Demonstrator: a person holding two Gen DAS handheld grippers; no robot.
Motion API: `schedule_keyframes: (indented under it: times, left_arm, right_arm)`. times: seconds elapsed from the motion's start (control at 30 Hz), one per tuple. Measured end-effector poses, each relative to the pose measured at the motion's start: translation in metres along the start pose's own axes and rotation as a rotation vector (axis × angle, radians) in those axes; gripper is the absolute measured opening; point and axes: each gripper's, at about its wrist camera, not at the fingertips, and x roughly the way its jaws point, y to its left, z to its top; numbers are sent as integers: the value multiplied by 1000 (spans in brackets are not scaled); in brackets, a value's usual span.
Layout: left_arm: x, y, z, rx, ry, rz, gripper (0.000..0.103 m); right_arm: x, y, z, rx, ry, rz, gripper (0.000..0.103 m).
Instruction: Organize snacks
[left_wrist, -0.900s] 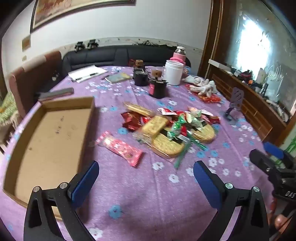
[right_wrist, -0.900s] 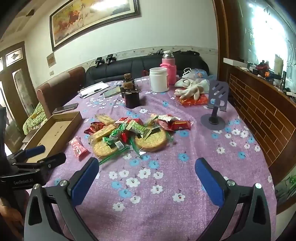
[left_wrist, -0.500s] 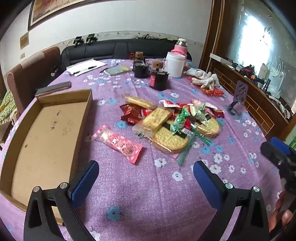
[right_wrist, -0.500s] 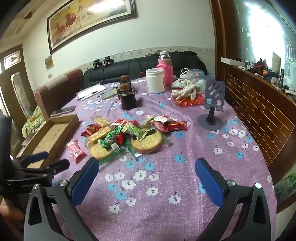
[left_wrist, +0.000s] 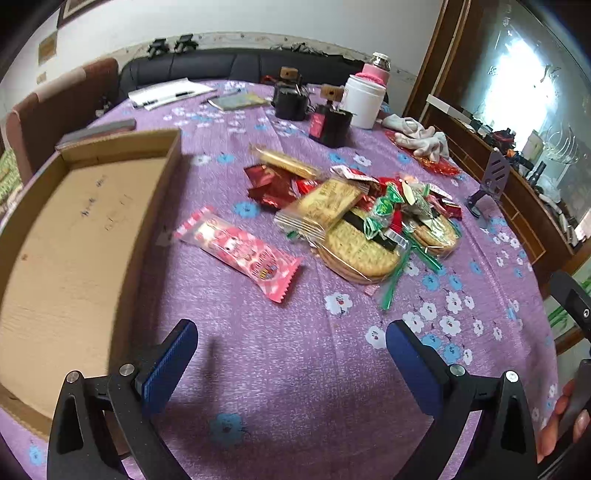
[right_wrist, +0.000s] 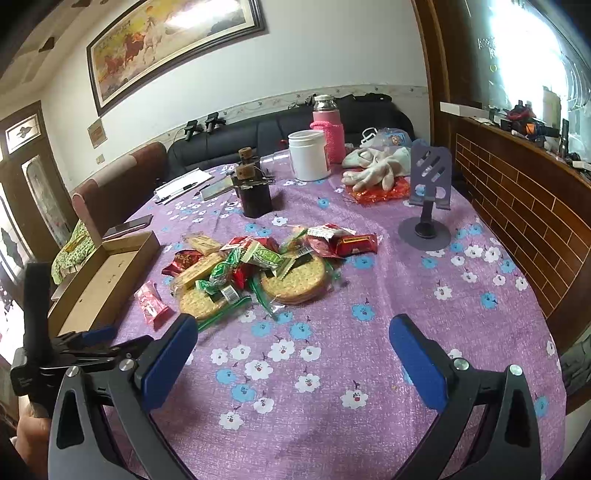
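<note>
A pile of snacks (left_wrist: 362, 218) lies mid-table: round cracker packs (left_wrist: 356, 249), a rectangular biscuit pack (left_wrist: 321, 206), red and green candy wrappers. A pink wrapped snack (left_wrist: 240, 253) lies apart, between the pile and an empty cardboard box (left_wrist: 70, 236) on the left. My left gripper (left_wrist: 291, 360) is open and empty, just short of the pink snack. My right gripper (right_wrist: 293, 354) is open and empty, above the cloth in front of the pile (right_wrist: 258, 269). The box (right_wrist: 99, 280) and pink snack (right_wrist: 151, 302) also show there, and the left gripper (right_wrist: 96, 341) low at left.
Two dark jars (left_wrist: 330, 123), a white tub (left_wrist: 364, 99), a pink flask (right_wrist: 327, 127), white gloves (right_wrist: 373, 168) and a purple phone stand (right_wrist: 428, 192) stand at the back and right. Papers (left_wrist: 168, 92) and a phone (right_wrist: 129, 225) lie at far left.
The left gripper has moved forward and lower toward the pink snack and the box. The right gripper has drawn a little closer to the pile. Both stayed open.
</note>
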Motion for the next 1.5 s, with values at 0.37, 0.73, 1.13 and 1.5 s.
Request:
schedule_keyframes:
  times: [0.37,0.73,1.13,1.5]
  left_arm:
    - [-7,-13,5,28,-22,-2,102]
    - [-9,-15,10,29,-32,9,102]
    - [-47,-27,21,60,-175,134,102]
    - [-52,-26,22,41,-166,116,102]
  right_arm:
    - [3,4,2,-5,6,20,103]
    - [10,3,4,-8,12,37,103]
    - [7,28,7,-181,-13,-305,103]
    - [-12,57,16,-313,-69,-467,103]
